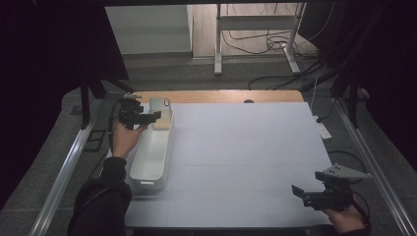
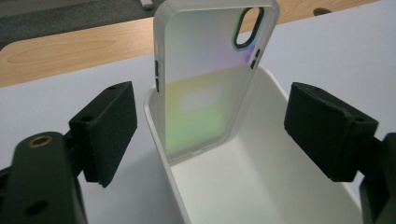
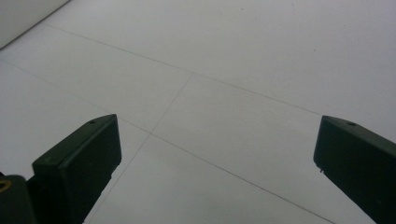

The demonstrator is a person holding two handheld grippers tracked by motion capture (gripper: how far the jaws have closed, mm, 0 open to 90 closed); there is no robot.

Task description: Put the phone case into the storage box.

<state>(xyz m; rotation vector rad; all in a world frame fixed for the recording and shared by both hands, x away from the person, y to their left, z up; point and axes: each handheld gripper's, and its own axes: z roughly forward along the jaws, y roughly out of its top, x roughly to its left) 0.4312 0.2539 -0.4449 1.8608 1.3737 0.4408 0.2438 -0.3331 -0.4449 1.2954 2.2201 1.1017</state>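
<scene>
Case: the translucent iridescent plastic phone case [image 2: 205,79] stands on end, leaning in the white plastic bin [image 2: 261,186] straight ahead of your L gripper [image 2: 210,135], long axis up. Jaws wide, holding nothing. R gripper [image 3: 217,158] open, empty, well apart.

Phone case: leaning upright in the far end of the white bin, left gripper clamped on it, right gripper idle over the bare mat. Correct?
Not quite. The left gripper isn't clamped: the left gripper view shows its jaws standing apart, clear of both edges of the phone case. The rest holds: the case leans in the far end of the white bin, and the right gripper is open over the mat.
</scene>
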